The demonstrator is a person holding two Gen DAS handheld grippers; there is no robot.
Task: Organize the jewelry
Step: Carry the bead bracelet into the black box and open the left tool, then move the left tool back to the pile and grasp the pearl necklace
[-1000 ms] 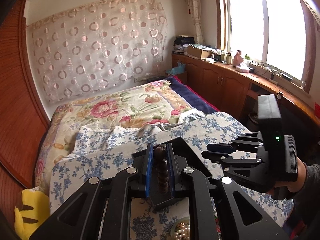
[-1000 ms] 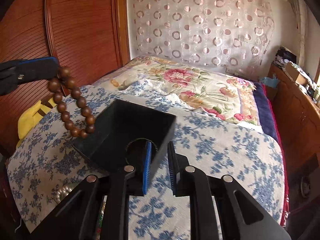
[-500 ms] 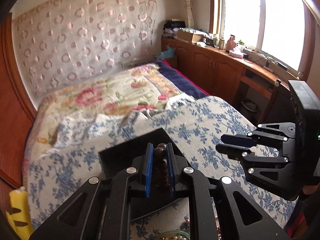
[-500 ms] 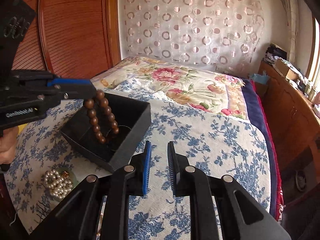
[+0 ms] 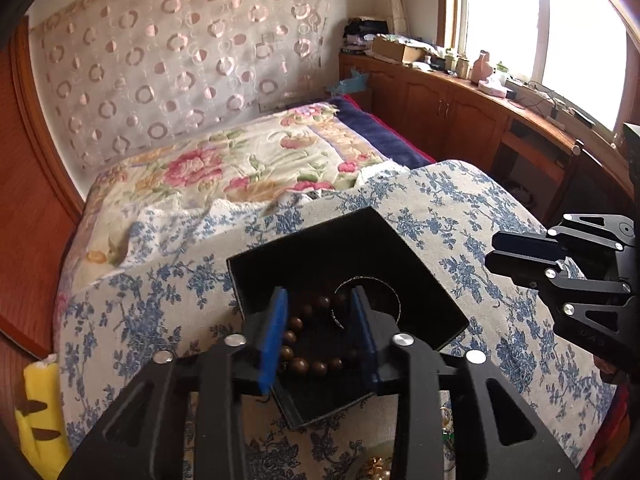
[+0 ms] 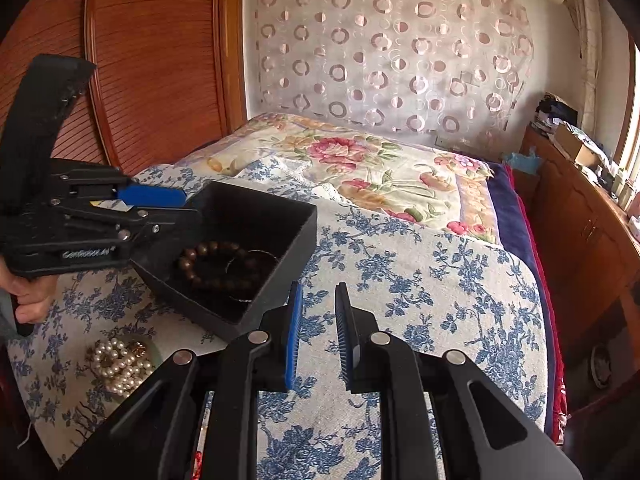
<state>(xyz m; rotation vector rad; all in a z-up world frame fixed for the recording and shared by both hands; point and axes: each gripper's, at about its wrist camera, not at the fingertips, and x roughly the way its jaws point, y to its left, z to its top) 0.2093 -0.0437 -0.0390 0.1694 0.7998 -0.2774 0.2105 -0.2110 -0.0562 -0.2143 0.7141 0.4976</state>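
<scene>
The black box (image 6: 256, 216) sat on the bed (image 6: 420, 272), the wooden bead bracelet (image 6: 216, 264) lying inside. Your left gripper (image 5: 320, 332) had just spread its fingers, releasing it; your right gripper (image 6: 318, 334) stood slightly parted, empty. The pearl bracelet (image 6: 118, 364) beside the box looked light, slippery and loose: pinch across its strands.

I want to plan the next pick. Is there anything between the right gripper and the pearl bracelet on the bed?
Nothing visible blocks it. The pearl bracelet lies uncovered on the bedspread, left of the right gripper. The black box sits farther back, beside that path.
</scene>
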